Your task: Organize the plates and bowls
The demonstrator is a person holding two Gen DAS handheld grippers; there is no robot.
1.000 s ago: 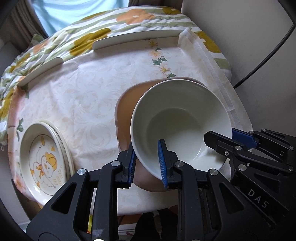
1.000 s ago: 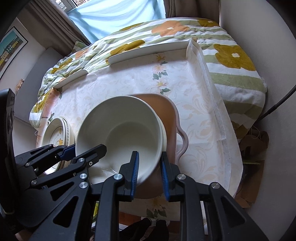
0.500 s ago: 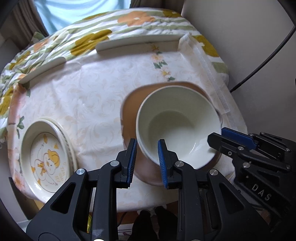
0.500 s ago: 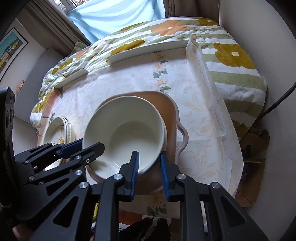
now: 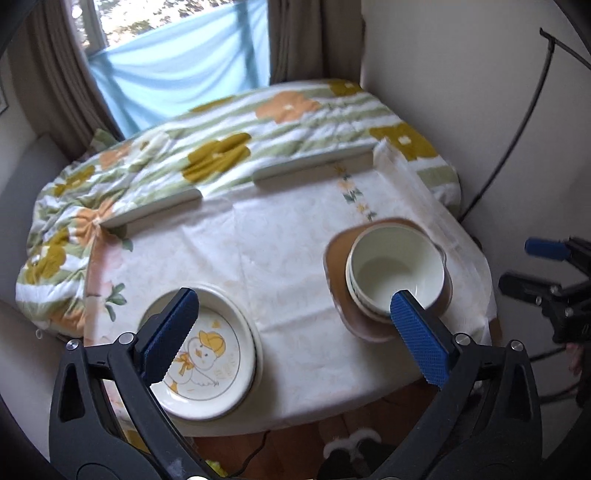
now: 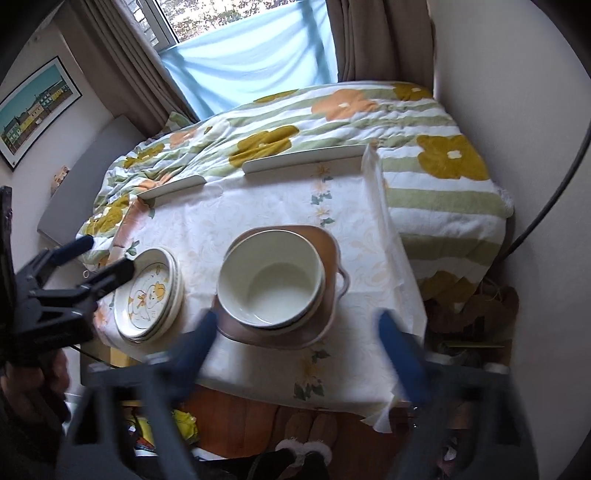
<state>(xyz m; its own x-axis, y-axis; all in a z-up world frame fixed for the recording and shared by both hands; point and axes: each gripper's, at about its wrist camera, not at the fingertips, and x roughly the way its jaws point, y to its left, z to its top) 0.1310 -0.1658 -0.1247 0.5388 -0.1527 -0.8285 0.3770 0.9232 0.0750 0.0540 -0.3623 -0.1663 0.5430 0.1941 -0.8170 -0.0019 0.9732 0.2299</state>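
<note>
Daylight enters through the window (image 6: 236,22) at the top centre of both frames, where the panes blow out to near white. The light is soft and even; the white bowl (image 5: 395,273) shows a pale sheen and casts only a faint shadow on the worktop (image 5: 280,258). Both views bulge strongly, with straight edges bending and black vignette filling the corners. The left view is fairly sharp, its blue fingers (image 5: 170,330) crisp. In the right view the fingers (image 6: 400,354) along the bottom smear with heavy motion blur, and the lower edge is dim.
</note>
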